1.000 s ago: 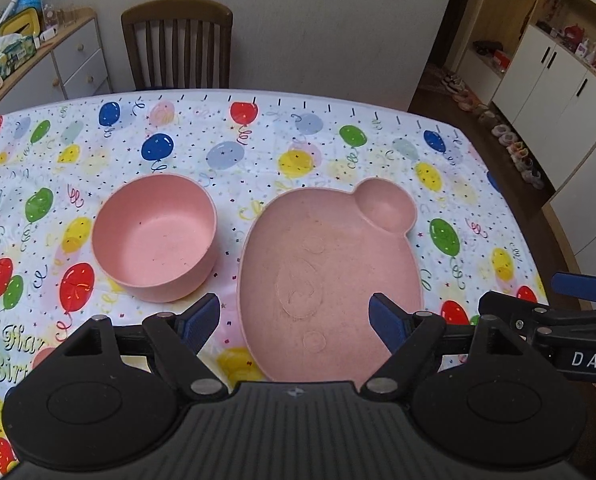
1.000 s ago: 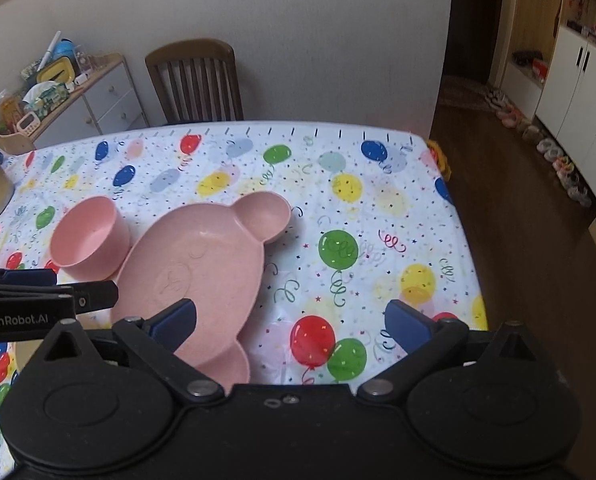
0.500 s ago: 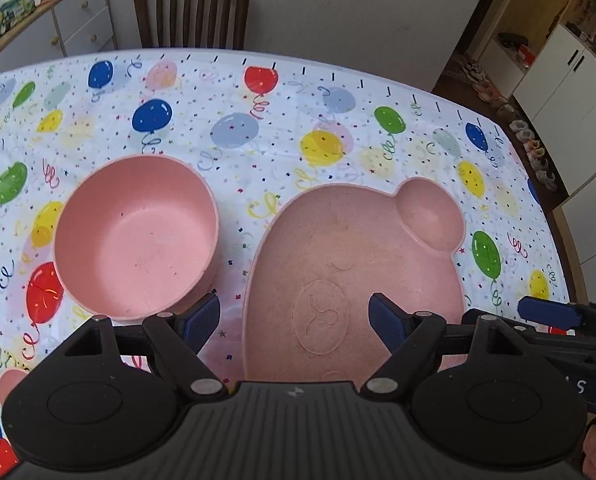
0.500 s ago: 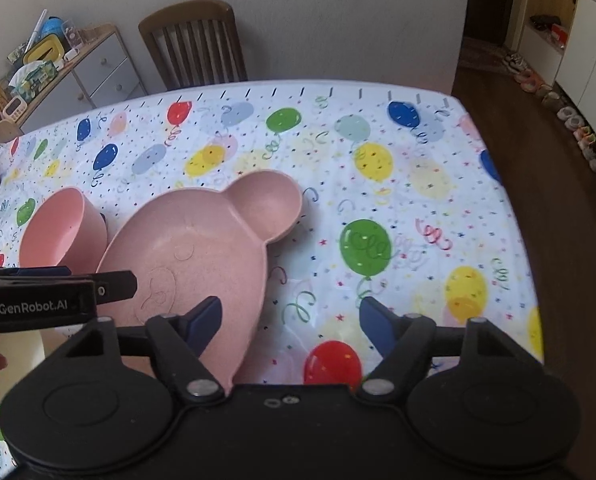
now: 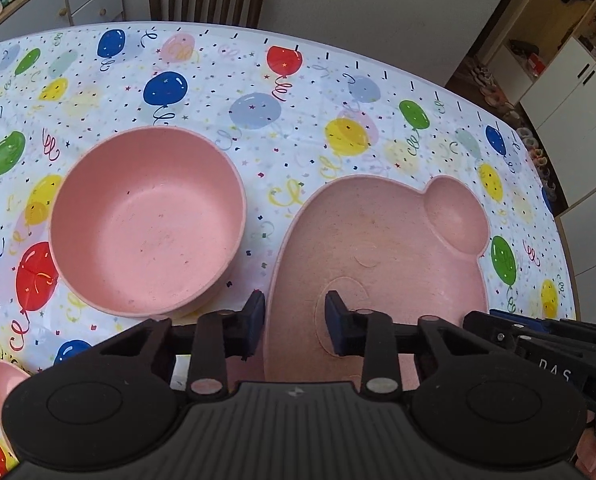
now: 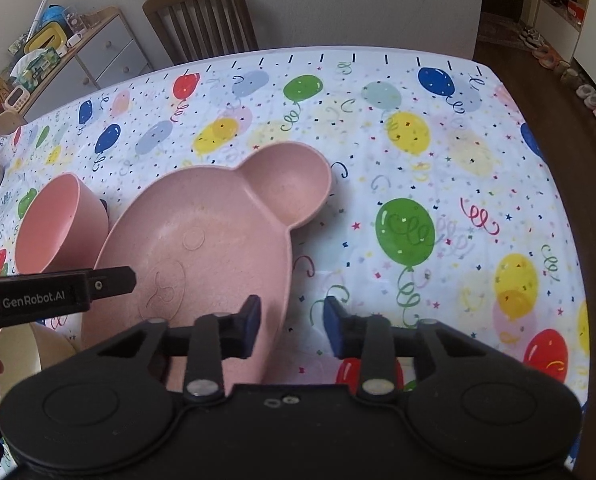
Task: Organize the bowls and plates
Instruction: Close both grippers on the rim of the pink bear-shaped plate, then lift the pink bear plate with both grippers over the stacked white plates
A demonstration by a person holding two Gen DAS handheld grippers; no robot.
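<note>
A pink bear-shaped plate lies on the balloon-print tablecloth, with a round pink bowl just left of it. My left gripper straddles the plate's left rim near its front. Its jaws are closing, with the rim between them and a gap still showing at the pads. My right gripper straddles the right rim of the same plate. Its jaws are closing too and its pads are also apart from the rim. The bowl stands beyond the left gripper's body.
A small pink dish peeks in at the near left. A wooden chair stands at the table's far side and a drawer unit at the back left. The table's right edge drops to a wooden floor.
Both grippers have come down and forward onto the plate. Their jaws went from wide apart to narrow, one on each side rim. The plate and bowl have not moved.
</note>
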